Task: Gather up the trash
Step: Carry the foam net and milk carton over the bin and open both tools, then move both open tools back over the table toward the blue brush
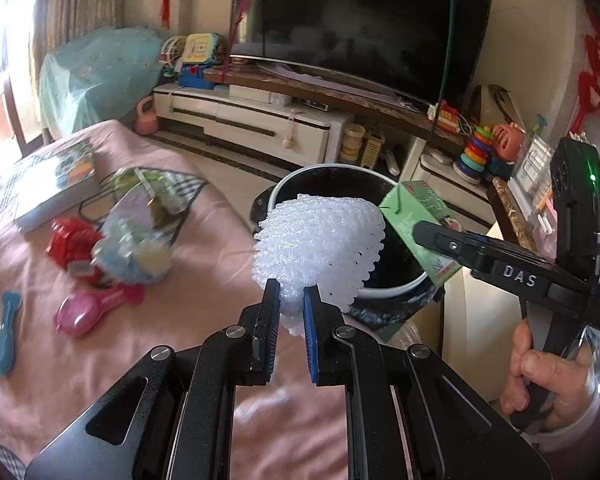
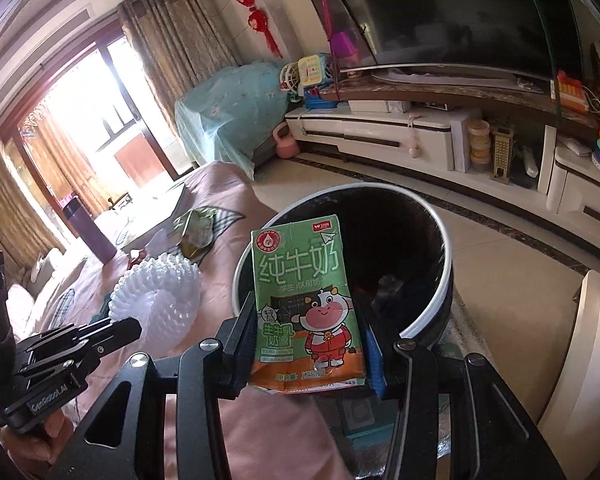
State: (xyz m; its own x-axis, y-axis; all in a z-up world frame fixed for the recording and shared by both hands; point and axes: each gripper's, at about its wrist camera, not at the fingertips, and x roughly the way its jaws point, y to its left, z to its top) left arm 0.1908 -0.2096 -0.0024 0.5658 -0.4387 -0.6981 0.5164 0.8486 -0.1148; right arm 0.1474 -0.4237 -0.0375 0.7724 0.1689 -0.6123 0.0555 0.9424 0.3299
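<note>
My left gripper (image 1: 291, 294) is shut on a white foam fruit net (image 1: 318, 246) and holds it in front of the near rim of a round trash bin (image 1: 296, 178) lined with a black bag. My right gripper (image 2: 310, 320) is shut on a green milk carton (image 2: 306, 300) with a cartoon cow, held upright at the bin's (image 2: 446, 280) near rim. The carton also shows in the left wrist view (image 1: 424, 220), at the bin's right side. The foam net also shows in the right wrist view (image 2: 158, 300), left of the bin.
A pink cloth surface (image 1: 100, 360) carries a book (image 1: 54, 178), a red wrapper (image 1: 70, 240), a crumpled plastic package (image 1: 134, 236), a pink spoon (image 1: 92, 312) and a teal clip (image 1: 6, 332). A TV stand (image 1: 260, 120) with toys stands behind.
</note>
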